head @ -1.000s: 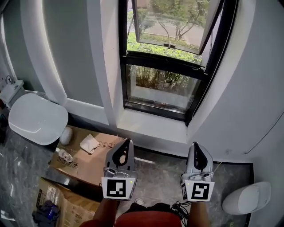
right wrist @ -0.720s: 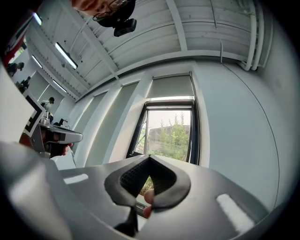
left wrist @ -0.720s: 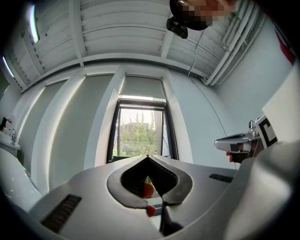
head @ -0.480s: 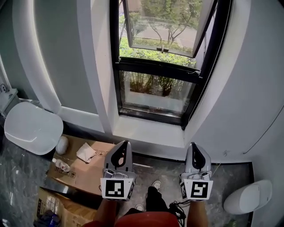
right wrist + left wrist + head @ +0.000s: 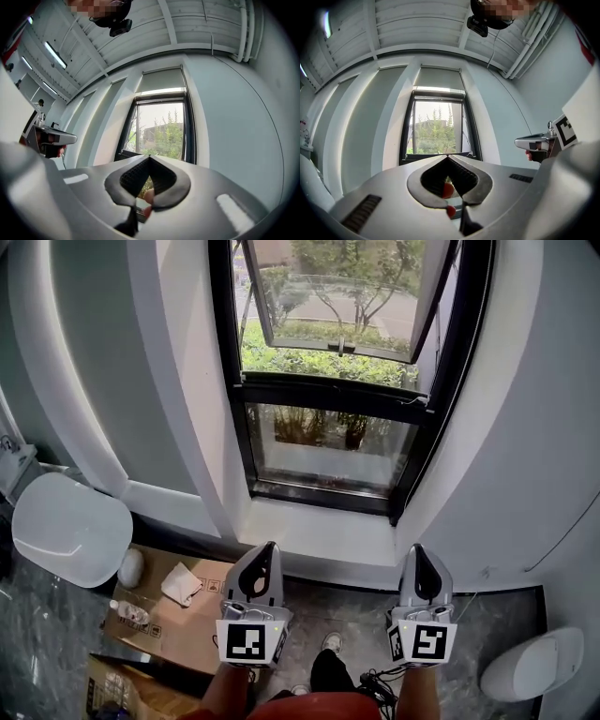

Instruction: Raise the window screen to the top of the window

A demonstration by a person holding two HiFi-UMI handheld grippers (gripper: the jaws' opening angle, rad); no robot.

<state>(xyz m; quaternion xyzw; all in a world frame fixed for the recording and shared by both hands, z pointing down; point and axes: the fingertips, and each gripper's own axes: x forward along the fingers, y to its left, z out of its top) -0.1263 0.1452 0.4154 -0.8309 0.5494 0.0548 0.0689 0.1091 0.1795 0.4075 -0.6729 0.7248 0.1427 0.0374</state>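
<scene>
Pointing side by side toward the window, the left tool [image 5: 267,549] and the right tool [image 5: 417,551] each have their jaws pressed together, with nothing between them. Ahead of both and apart from them stands the black-framed window [image 5: 328,390], its upper sash swung outward. The window screen [image 5: 438,77], a pale panel, hangs across the top of the recess, just above the frame's top bar. A cardboard box [image 5: 178,596] lies on the floor [image 5: 347,615] to the left.
</scene>
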